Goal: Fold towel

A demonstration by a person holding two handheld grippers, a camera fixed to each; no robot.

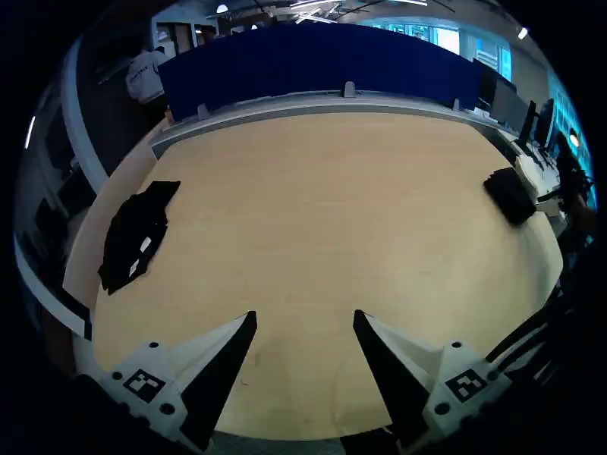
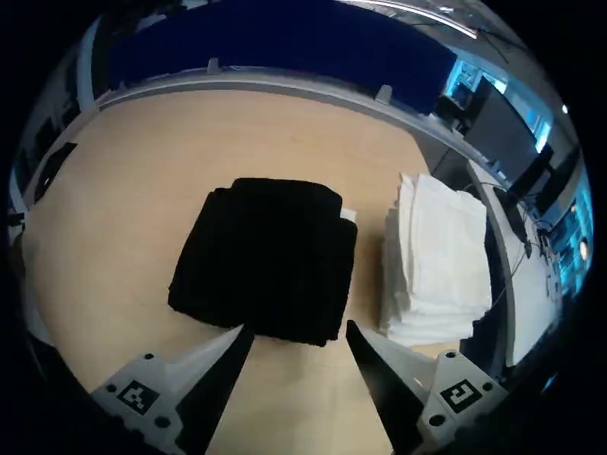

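Folded black towel just ahead of my right gripper, jaws spread.
Near-square, long axis unclear, fold edge on far side; white towel stack beside it. My left gripper jaws spread over light wooden surface.

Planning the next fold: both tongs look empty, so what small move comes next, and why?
Probably swing the left tongs toward the crumpled towel on the table: it lies unfolded, both tongs stand open and empty, and the right tongs face a folded black towel beside the white stack.
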